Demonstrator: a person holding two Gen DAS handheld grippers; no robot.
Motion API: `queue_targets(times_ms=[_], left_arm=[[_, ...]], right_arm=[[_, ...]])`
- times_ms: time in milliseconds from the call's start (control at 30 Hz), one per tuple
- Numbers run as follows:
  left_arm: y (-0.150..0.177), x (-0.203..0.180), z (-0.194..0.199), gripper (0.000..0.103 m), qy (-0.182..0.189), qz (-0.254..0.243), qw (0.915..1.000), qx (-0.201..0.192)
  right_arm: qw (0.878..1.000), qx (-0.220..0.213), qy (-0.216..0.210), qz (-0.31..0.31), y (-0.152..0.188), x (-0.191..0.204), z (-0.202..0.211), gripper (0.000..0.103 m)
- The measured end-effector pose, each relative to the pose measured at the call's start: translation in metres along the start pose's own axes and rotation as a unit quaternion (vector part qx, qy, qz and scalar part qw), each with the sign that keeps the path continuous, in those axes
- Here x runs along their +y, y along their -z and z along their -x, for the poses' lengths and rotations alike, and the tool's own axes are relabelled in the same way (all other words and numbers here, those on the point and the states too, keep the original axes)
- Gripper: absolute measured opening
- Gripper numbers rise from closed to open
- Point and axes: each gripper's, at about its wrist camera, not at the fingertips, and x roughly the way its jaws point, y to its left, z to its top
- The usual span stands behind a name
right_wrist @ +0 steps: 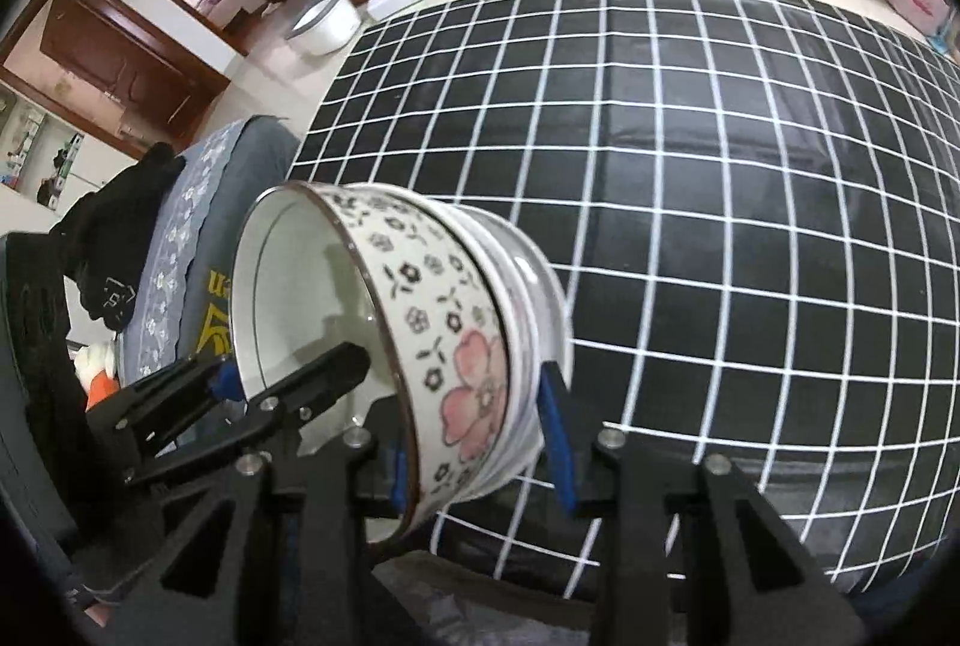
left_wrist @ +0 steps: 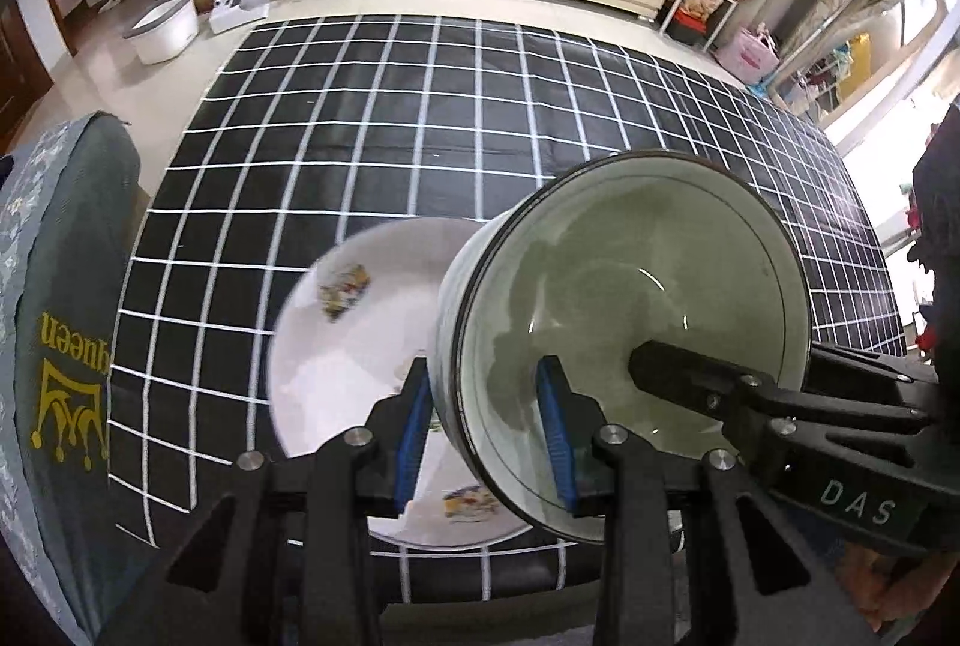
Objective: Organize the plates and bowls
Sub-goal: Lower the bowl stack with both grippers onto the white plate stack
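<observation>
My left gripper [left_wrist: 489,430] is clamped on the wall of a stack of nested bowls [left_wrist: 624,346]: one blue pad [left_wrist: 555,436] sits inside the cavity and the other presses the outside. My right gripper [right_wrist: 480,442] grips the same stack [right_wrist: 420,346] from the opposite side, with one blue pad [right_wrist: 555,442] on the outer bowl and the other at the rim of the inner one.

The stack hangs tipped on its side above the black tablecloth with the white grid [left_wrist: 372,117]. In the left wrist view the mouth faces me and somewhat right, so I look straight into the pale glazed interior. In the right wrist view the mouth opens to the left and the bases point right, so the stack's axis runs roughly across the frame. The inner bowl bears small black flowers and one large pink blossom [right_wrist: 474,394].

Beneath the stack, a white plate with coloured prints [left_wrist: 354,346] lies flat on the cloth near the table's near edge. A grey cushion with a yellow crown [left_wrist: 66,346] stands left of the table.
</observation>
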Motion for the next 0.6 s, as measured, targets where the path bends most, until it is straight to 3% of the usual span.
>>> queue_targets(times_ms=[600], left_arm=[[0.022,0.042,-0.02,0.031,-0.014,0.042,0.9985,0.033]], right_arm=[[0.998,0.058,-0.001,0.001,0.005,0.015,-0.044,0.04]])
